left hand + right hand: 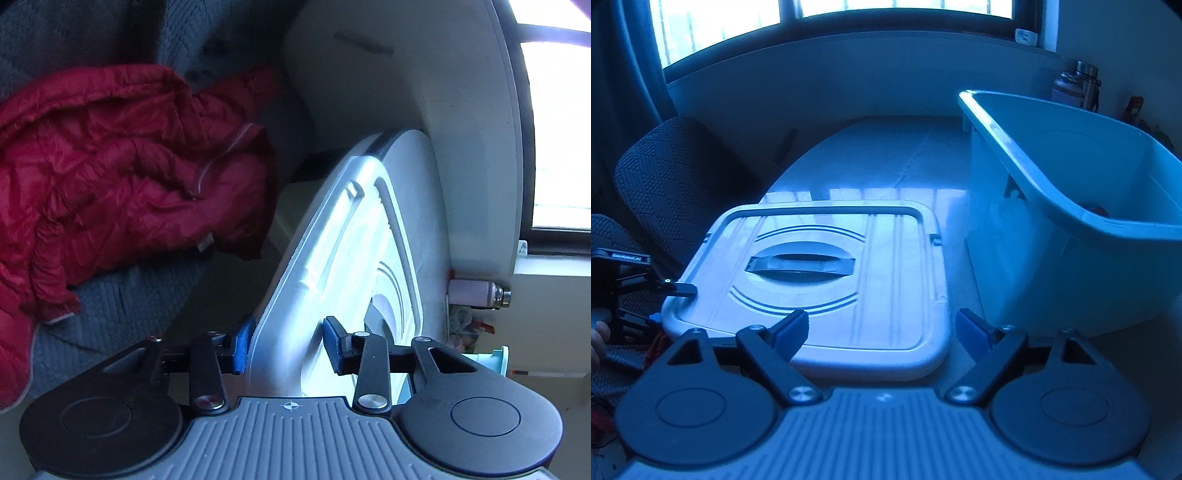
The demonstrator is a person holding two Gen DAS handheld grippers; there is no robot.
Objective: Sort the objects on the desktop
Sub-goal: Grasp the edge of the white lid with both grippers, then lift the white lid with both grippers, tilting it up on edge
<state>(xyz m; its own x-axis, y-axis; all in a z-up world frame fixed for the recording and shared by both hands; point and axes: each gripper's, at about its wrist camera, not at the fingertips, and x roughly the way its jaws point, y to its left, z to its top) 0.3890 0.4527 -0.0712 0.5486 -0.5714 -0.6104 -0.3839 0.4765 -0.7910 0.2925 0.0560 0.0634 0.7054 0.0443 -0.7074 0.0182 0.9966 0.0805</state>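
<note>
A grey plastic lid (827,266) with a recessed handle lies flat on the white table (886,155). My left gripper (288,347) is shut on the lid's left rim, one blue pad on each face of the lid (332,240). From the right wrist view the left gripper (670,304) shows at the lid's left edge, a hand behind it. My right gripper (882,328) is open, hovering over the lid's near edge without touching it. A teal storage bin (1052,240) stands uncovered to the right of the lid, with a small red item (1097,210) inside.
A red padded jacket (110,166) lies on a dark fabric chair (676,166) left of the table. A bottle (1071,88) and small clutter sit in the far right corner by the wall. A window runs along the back.
</note>
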